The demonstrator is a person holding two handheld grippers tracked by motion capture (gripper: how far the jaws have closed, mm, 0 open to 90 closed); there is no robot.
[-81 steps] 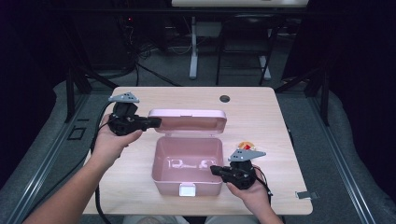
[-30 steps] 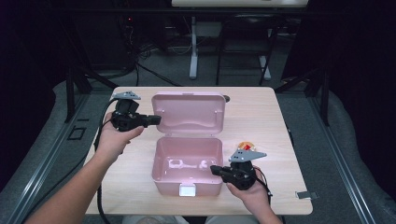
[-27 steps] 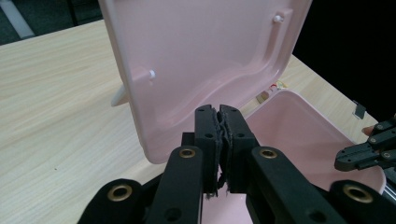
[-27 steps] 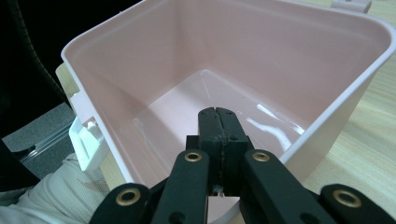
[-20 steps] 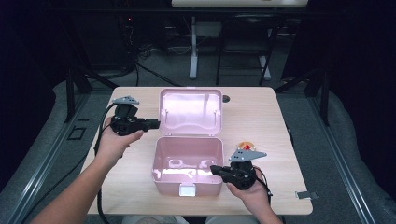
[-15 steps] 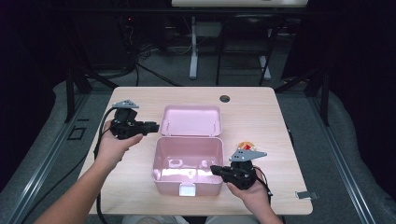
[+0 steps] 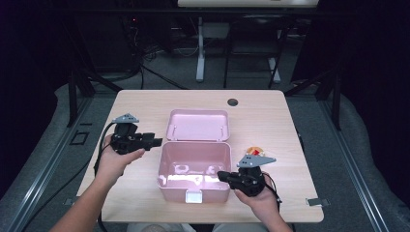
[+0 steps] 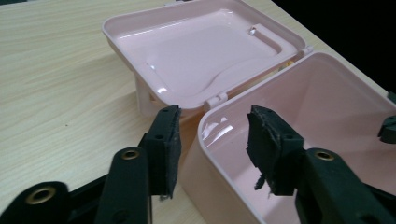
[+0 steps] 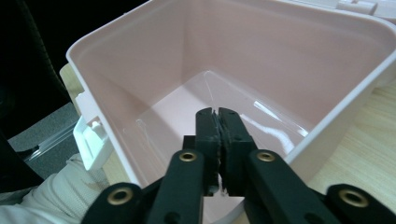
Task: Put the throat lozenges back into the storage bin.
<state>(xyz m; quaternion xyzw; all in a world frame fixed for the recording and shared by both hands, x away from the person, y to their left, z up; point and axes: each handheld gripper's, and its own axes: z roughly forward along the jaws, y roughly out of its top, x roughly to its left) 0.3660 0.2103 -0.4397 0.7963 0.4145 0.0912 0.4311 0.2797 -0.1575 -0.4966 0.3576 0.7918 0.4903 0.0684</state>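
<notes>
High view | pink box (image 7: pixel 193 166) between left tongs (image 7: pixel 155 141), right tongs (image 7: pixel 222 176)

I see a box (image 7: pixel 194 169) of glossy, smooth pink plastic; its lid (image 8: pixel 201 56) behind it shines alike. The worktop (image 7: pixel 270 116) under the box looks like matt, pale wood grain. Black fingers (image 8: pixel 259 140) beside the box wear rough, frayed pads.

Lid (image 7: pixel 198 124) behind box (image 7: pixel 194 166)
</notes>
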